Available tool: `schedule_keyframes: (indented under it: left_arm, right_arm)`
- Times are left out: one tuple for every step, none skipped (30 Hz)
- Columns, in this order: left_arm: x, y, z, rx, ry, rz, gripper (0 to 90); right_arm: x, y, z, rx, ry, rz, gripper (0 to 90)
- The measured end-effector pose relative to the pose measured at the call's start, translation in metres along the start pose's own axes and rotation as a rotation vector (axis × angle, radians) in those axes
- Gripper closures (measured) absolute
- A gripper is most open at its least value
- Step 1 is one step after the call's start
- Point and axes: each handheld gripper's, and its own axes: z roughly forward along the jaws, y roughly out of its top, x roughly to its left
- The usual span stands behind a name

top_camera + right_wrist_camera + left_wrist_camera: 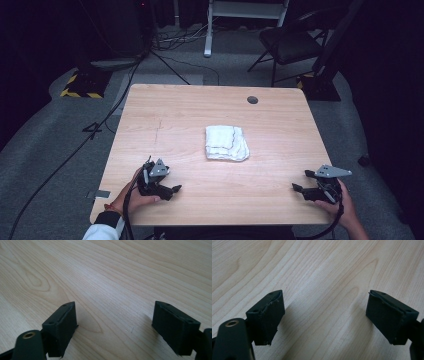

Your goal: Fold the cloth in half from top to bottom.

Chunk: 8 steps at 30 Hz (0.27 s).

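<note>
The left gripper (167,187) is held low over the near left part of the wooden table (175,110), and its jaws are seen standing wide apart in the left gripper view, with bare wood grain between the fingers (268,315) and nothing clasped. The right gripper (305,186) is held over the near right part of the table, and its jaws are likewise spread wide in the right gripper view, with only tabletop seen between the fingers (62,326). A folded white towel (226,143) is laid flat on the middle of the table, beyond both sets of fingers and between them, well apart from each. It is touched by neither gripper. A small round grommet (252,100) is set in the far part of the table, beyond the towel.
</note>
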Motion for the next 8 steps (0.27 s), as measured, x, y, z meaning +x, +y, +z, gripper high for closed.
schedule_keyframes:
  left_arm:
    - [0.0000,0.0000,0.0000,0.000,0.000,0.000,15.7]
    - [0.0000,0.0000,0.0000,0.000,0.000,0.000,15.7]
    - [0.0000,0.0000,0.0000,0.000,0.000,0.000,15.7]
    - [0.0001,0.0000,0.0000,0.000,0.000,0.001,15.6]
    - [0.0001,0.0000,0.0000,-0.001,0.000,0.001,15.7]
    - [0.0001,0.0001,0.0001,0.000,0.000,0.001,15.6]
    - [0.0001,0.0002,0.0003,-0.001,0.000,-0.001,15.6]
    - [0.0003,0.0005,0.0006,-0.001,-0.001,0.000,15.5]
  right_arm:
    - [0.0000,0.0000,0.0000,0.000,0.000,0.000,19.9]
    - [0.0000,0.0000,0.0000,0.000,0.000,0.000,19.9]
    - [0.0001,0.0000,0.0000,0.000,0.000,0.001,19.9]
    - [0.0001,0.0000,0.0000,0.000,0.001,0.000,19.9]
    - [-0.0001,0.0000,0.0000,0.000,0.001,-0.001,19.9]
    - [-0.0001,0.0000,0.0000,0.000,0.001,-0.001,19.9]
    - [0.0000,0.0000,0.0000,0.000,0.001,-0.001,19.9]
    - [-0.0001,0.0000,0.0000,0.000,0.001,-0.001,19.9]
